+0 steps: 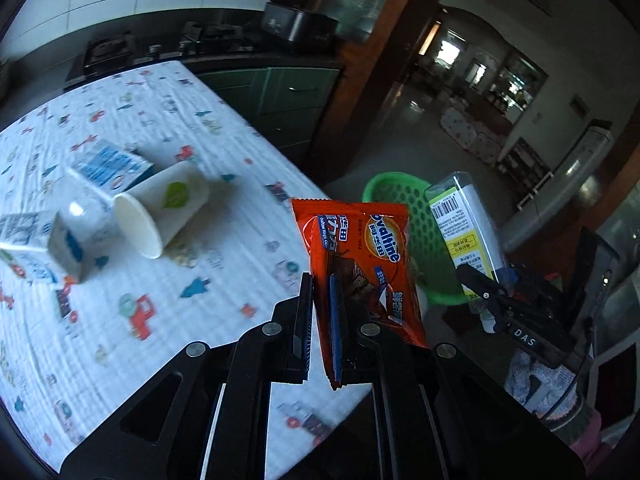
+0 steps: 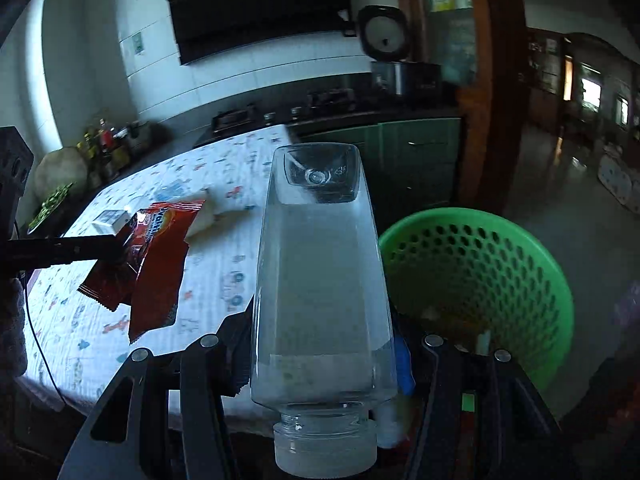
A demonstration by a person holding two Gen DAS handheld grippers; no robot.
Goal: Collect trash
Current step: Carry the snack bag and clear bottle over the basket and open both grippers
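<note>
My left gripper (image 1: 322, 292) is shut on an orange Ovaltine wrapper (image 1: 360, 256), held upright over the table's near edge. The wrapper (image 2: 156, 252) and the left gripper (image 2: 120, 250) also show at the left of the right wrist view. My right gripper (image 2: 324, 344) is shut on a clear plastic bottle (image 2: 320, 280), cap toward the camera; the left wrist view shows the bottle (image 1: 464, 228) with a yellow label. A green perforated basket (image 2: 476, 280) stands on the floor just right of the bottle; the basket (image 1: 408, 216) lies behind the wrapper in the left view.
On the patterned tablecloth (image 1: 200, 280) lie a tipped white paper cup (image 1: 160, 208) and blue-and-white cartons (image 1: 108, 168), blurred. Dark kitchen counter with stove (image 2: 248, 116) and a rice cooker (image 2: 392, 56) stand behind. Green cabinets (image 2: 400, 152) border the table's far side.
</note>
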